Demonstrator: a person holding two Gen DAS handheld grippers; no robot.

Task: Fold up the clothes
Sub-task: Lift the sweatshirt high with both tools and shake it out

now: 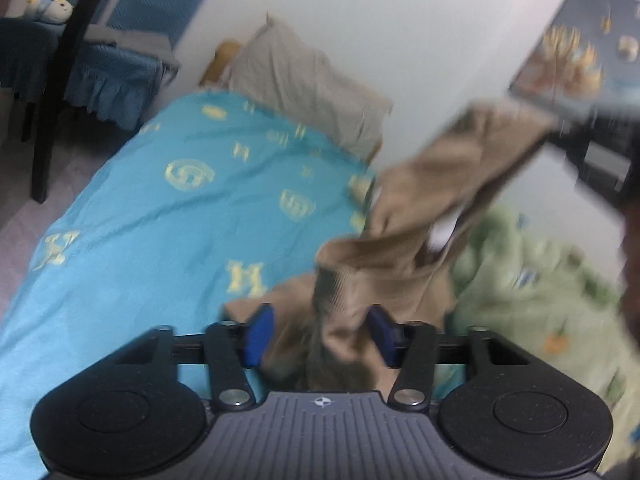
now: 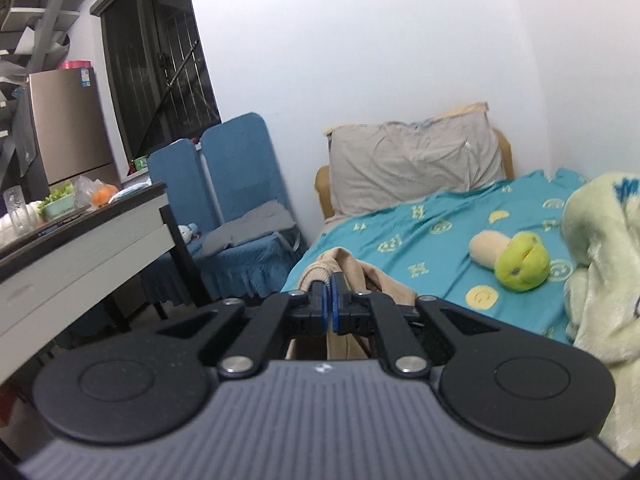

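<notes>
Left wrist view: my left gripper gapes around the tan ribbed-knit garment; only my right gripper pinches it, so it may slip.

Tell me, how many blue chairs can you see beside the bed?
2. The nearer blue chair stands between the table and the bed, with a grey cloth on its seat. The second blue chair stands just behind it, mostly hidden. More may sit out of view.
</notes>
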